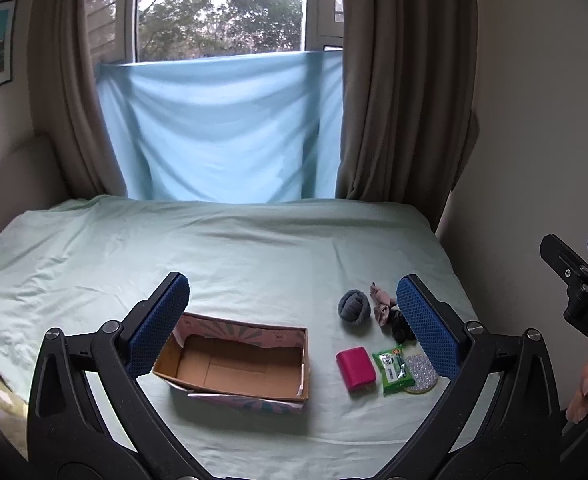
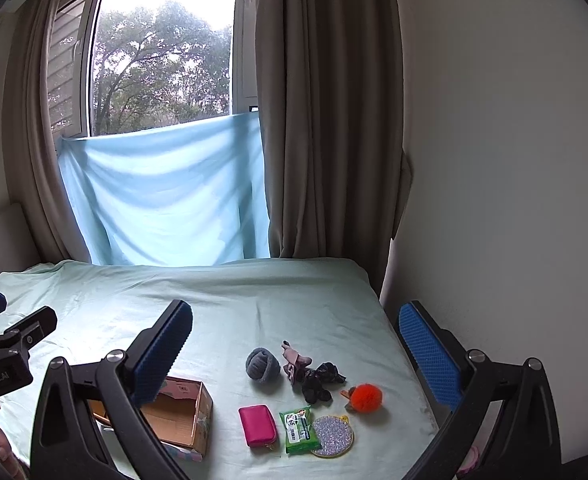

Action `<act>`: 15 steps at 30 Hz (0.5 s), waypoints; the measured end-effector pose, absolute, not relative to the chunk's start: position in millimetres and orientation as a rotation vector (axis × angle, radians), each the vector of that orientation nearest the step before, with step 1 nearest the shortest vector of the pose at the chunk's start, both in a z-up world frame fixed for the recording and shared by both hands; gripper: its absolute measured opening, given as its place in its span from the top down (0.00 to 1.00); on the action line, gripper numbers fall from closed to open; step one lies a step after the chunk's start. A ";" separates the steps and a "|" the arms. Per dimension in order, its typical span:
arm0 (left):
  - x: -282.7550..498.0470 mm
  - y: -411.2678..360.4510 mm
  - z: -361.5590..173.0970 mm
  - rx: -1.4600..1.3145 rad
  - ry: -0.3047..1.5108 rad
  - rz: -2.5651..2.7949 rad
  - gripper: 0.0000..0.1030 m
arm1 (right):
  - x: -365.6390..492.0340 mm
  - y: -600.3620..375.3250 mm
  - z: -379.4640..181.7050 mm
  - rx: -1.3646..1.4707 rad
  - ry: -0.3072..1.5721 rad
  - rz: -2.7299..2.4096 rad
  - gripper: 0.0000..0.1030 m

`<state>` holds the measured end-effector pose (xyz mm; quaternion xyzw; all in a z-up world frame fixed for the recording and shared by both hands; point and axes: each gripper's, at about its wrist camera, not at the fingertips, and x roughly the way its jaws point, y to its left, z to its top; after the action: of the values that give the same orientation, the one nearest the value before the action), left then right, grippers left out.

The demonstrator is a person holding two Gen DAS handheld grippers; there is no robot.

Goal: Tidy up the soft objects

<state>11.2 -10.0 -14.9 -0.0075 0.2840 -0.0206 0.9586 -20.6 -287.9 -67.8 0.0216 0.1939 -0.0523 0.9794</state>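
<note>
Both-handed and idle for now: the left gripper hangs above the bed with its blue pads spread wide and nothing between them, and the right gripper hangs likewise, jaws released and bare. Seen from the left wrist, the open cardboard box lies at about 6 o'clock on the pale green sheet, and nothing can be seen inside it. Off at 4 o'clock from the box sit the soft things: a grey sock ball, a pink scrunchie just beside it, and a black scrunchie touching the pink one. Nearer the camera lie a magenta pouch, a green wipes packet and a glittery round mirror overlapping the packet's edge. From the right wrist, an orange pompom shows at 3 o'clock of the black scrunchie, apart from it.
</note>
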 end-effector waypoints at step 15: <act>92.7 -97.5 -131.1 -0.055 0.884 -0.086 0.00 | 53.2 -376.9 -171.7 0.085 0.606 -0.122 0.00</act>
<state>92.7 -97.5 -131.1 -0.0264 0.4274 -0.0418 0.9027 53.2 -376.9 -171.7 0.0418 0.2981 -0.0598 0.9517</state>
